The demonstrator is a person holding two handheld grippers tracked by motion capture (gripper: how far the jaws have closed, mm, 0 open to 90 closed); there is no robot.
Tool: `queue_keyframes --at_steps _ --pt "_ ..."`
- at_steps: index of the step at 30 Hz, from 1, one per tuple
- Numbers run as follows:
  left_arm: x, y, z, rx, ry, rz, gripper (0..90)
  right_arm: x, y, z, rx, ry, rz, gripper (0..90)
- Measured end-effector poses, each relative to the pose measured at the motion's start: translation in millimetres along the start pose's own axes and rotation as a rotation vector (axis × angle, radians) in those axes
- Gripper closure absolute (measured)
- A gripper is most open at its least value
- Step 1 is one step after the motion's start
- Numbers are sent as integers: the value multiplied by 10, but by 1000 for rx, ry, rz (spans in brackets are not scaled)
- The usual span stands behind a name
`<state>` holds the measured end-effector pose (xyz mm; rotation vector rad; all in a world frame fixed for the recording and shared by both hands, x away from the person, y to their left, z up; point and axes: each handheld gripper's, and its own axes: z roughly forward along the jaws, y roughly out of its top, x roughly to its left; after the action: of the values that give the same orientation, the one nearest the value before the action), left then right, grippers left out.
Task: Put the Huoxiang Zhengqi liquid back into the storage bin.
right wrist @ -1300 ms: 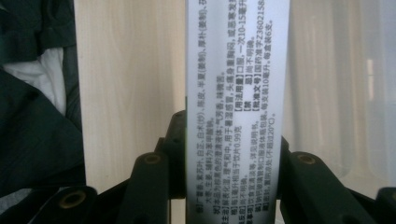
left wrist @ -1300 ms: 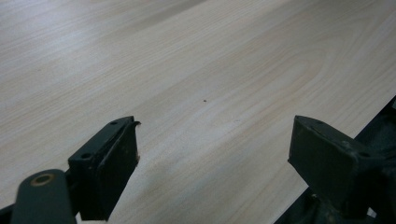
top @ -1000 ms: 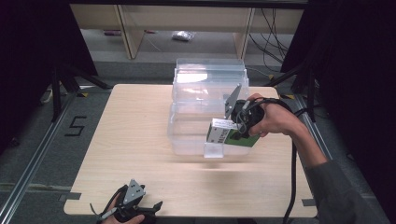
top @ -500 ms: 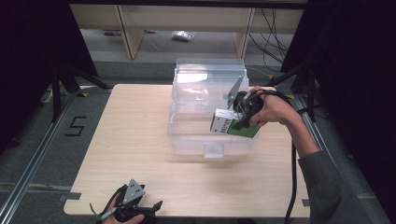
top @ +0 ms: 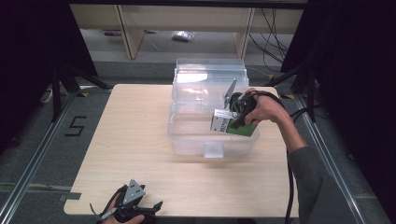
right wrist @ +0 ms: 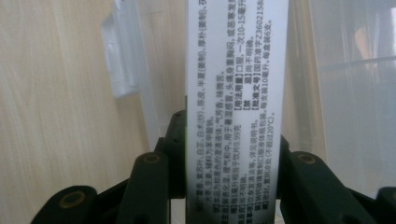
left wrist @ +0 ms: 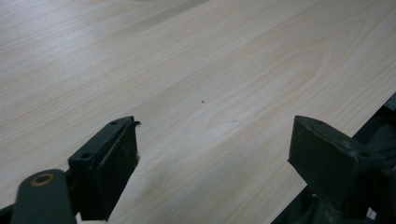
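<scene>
Box: a green and white carton [top: 231, 126], its white side printed with small text [right wrist: 233, 116], held over the front right part of the clear bin, about at rim height.
Right tool: [top: 238, 114] clenched on the carton, one jaw against each side of it, as the right gripper view shows; the person's right hand [top: 264, 108] wraps the tool from the right.
Clear bin: a see-through plastic container [top: 187, 135] with its lid [top: 208, 77] swung open at the back and a latch tab [top: 214, 150] on its front wall.
Left tool: [top: 135, 209] at the near edge of the surface, jaws spread wide with nothing between them, light wood beneath.
Surface: pale wooden top [top: 126, 126], bin toward its back right.
</scene>
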<state>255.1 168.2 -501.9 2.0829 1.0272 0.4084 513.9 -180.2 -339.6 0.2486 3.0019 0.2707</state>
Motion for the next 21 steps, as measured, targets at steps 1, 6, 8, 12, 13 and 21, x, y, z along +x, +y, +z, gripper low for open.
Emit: queue_keyframes --at_steps 1,6,8,12,13,21 --pt "16 2 1 3 -3 18 151 -18 -11 24 -3 1 5 648" --pt "-4 1 7 1 -3 -6 151 -92 -35 125 9 7 -10 648" --pt "0 0 11 4 -2 -4 151 -108 -43 153 8 14 -1 648" --pt "-7 -5 13 -14 -10 -11 151 -128 -46 220 15 24 3 648" --pt "-16 -8 15 -22 -16 -22 151 -128 -51 235 10 25 2 648" --pt "-17 -3 19 -15 -16 -20 151 -127 -104 366 28 35 -1 648"
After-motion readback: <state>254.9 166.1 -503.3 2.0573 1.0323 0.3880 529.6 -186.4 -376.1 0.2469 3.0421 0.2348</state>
